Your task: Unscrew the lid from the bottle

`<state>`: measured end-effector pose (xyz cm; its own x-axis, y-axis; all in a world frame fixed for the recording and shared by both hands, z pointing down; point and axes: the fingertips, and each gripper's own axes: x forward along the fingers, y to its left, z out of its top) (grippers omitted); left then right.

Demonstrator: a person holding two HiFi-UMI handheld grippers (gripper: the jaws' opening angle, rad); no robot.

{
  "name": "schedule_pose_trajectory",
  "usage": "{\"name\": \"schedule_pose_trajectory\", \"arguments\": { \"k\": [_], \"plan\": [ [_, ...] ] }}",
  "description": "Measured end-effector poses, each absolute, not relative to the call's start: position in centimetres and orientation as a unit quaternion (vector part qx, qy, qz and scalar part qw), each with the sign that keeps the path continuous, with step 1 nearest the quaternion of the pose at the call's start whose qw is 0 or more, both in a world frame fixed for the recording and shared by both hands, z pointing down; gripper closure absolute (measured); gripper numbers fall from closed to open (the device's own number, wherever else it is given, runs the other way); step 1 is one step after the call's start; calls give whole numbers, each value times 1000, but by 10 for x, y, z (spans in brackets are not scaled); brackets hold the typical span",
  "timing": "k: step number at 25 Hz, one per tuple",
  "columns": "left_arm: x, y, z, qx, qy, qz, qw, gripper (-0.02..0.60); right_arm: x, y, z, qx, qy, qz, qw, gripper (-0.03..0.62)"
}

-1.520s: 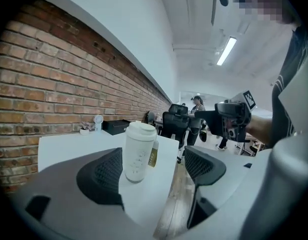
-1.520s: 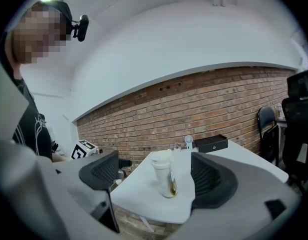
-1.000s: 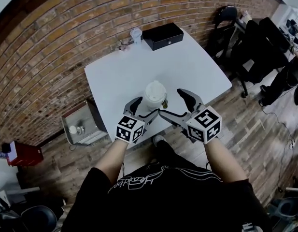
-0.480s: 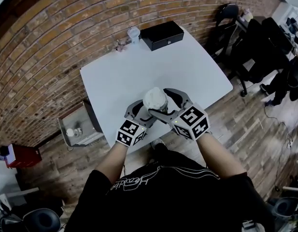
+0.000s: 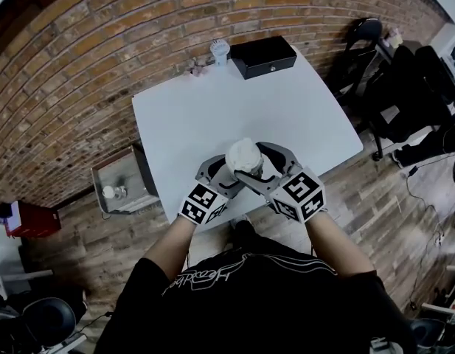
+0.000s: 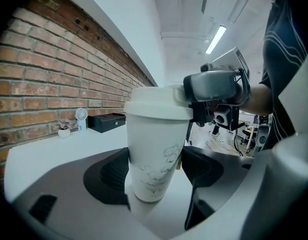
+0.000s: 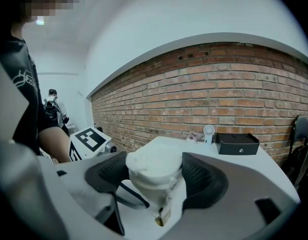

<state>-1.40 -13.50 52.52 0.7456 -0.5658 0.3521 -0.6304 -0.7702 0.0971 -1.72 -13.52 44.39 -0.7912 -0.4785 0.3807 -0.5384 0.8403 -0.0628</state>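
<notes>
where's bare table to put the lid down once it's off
The middle of the table is bare, from the bottle out to the black box and fan at the far edge; both sides are free too. Crowded only at the near edge: the left gripper has just been closing on the bottle, the right gripper on its lid.

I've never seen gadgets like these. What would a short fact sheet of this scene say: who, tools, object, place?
operator: a person with one hand-held gripper in each hand
left hand-held gripper: jaws have just been closing, pads pressed on the white bottle body
right hand-held gripper: jaws have just been closing, pads clamped on the lid
lid state: still on the bottle
place: white table beside a brick wall
also there: black box and small fan at the table's far edge
</notes>
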Motion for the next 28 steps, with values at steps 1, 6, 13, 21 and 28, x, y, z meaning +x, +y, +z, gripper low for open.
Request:
{"name": "schedule_pose_trajectory", "arguments": {
  "k": [1, 6, 13, 21, 28],
  "plan": [
    [-14, -135, 526, 928, -322, 155, 107, 233, -17, -135, 444, 262, -944, 83, 182, 264],
    [-14, -135, 526, 927, -316, 168, 113, 233, -19, -135, 444, 205, -954, 75, 203, 260],
    [-16, -132, 525, 930, -299, 179, 113, 233, -21, -130, 445, 57, -963, 41, 260, 256],
    [-12, -131, 524, 933, -281, 196, 111, 233, -17, -126, 448, -124, -924, -34, 362, 256],
    [-11, -129, 526, 938, -253, 211, 109, 233, -14, -123, 451, -220, -872, -98, 425, 258]
  ]
}}
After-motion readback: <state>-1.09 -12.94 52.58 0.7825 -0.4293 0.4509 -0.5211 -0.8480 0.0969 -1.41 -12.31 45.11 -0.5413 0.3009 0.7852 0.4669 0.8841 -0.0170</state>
